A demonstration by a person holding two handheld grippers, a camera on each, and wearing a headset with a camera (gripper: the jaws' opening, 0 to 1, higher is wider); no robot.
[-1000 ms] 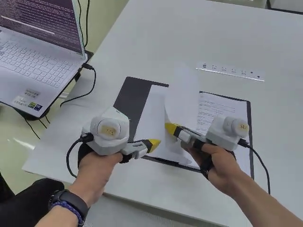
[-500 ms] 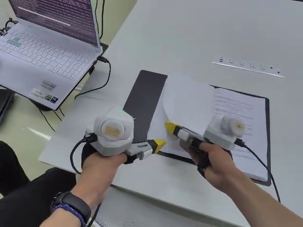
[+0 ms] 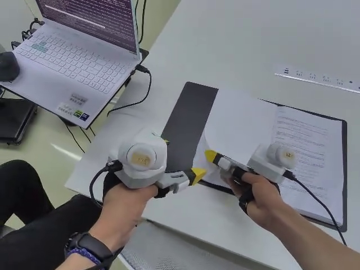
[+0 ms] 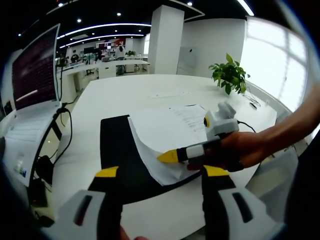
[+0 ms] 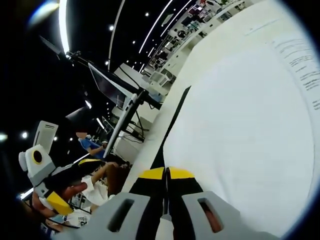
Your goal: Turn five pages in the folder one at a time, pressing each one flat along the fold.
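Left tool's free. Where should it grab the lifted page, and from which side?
Probably the page at its curled near edge, left of the shut right tool. Bring the open left tool in from the black cover side: that edge arches off the cover, leaving jaw room.

We can read nothing here: the screen (image 3: pixel 93 17) of the laptop (image 3: pixel 73 67) carries rows of pale text on dark, too small to make out; the right-hand page (image 3: pixel 309 152) of the folder (image 3: pixel 185 112) bears printed lines too fine to read; small stickers (image 3: pixel 79 112) below the laptop's keyboard and markings on the power strip (image 3: pixel 318 79) are equally illegible
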